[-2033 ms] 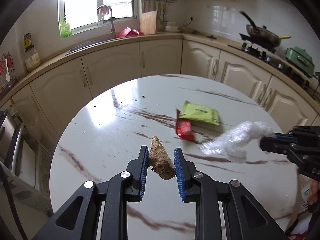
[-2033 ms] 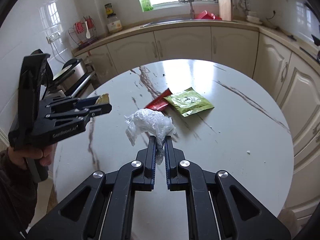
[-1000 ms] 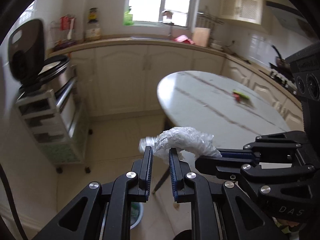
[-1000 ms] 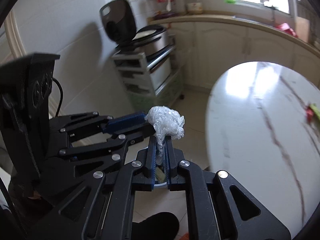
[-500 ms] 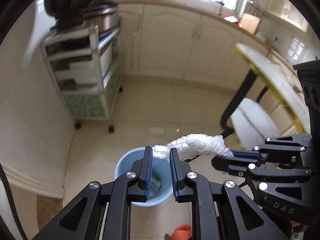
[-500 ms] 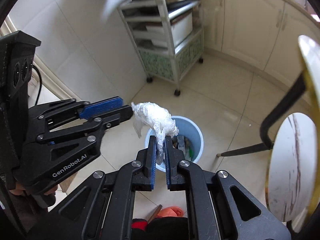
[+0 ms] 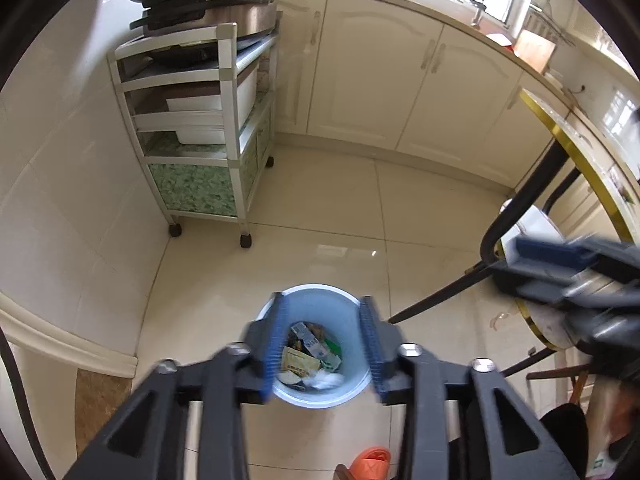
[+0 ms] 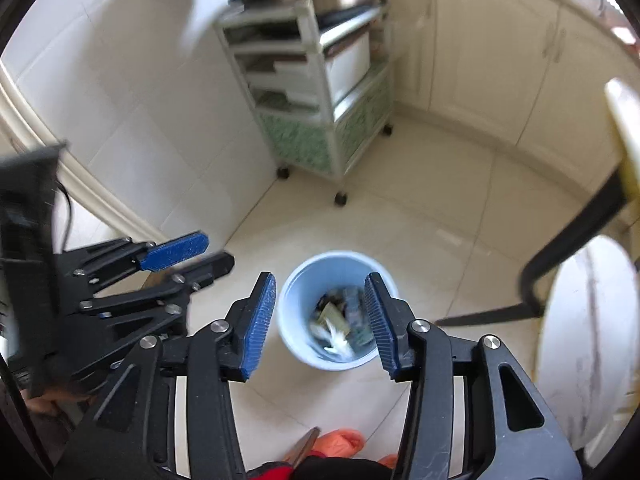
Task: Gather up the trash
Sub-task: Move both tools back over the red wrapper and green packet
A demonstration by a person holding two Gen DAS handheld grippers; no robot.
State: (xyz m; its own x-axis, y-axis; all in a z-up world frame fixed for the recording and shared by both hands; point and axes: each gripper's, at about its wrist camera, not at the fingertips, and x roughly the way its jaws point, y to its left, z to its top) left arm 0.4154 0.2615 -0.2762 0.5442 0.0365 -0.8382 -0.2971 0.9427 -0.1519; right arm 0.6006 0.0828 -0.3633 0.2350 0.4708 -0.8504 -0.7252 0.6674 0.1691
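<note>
Cream floor tiles (image 7: 320, 208) carried a pale blue bin (image 7: 320, 394) near a wheeled kitchen cart (image 7: 200, 120). Both tools hung over it, left tool (image 7: 322, 344) and right tool (image 8: 320, 324), their jaws having just been opening, released with nothing between them. Crumpled white plastic (image 8: 336, 342) lay inside the bin among wrappers (image 7: 298, 362).

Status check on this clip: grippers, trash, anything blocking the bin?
Left gripper and right gripper just opened, nothing between pads. White plastic wad lies in blue bin. Nothing blocking the bin.
</note>
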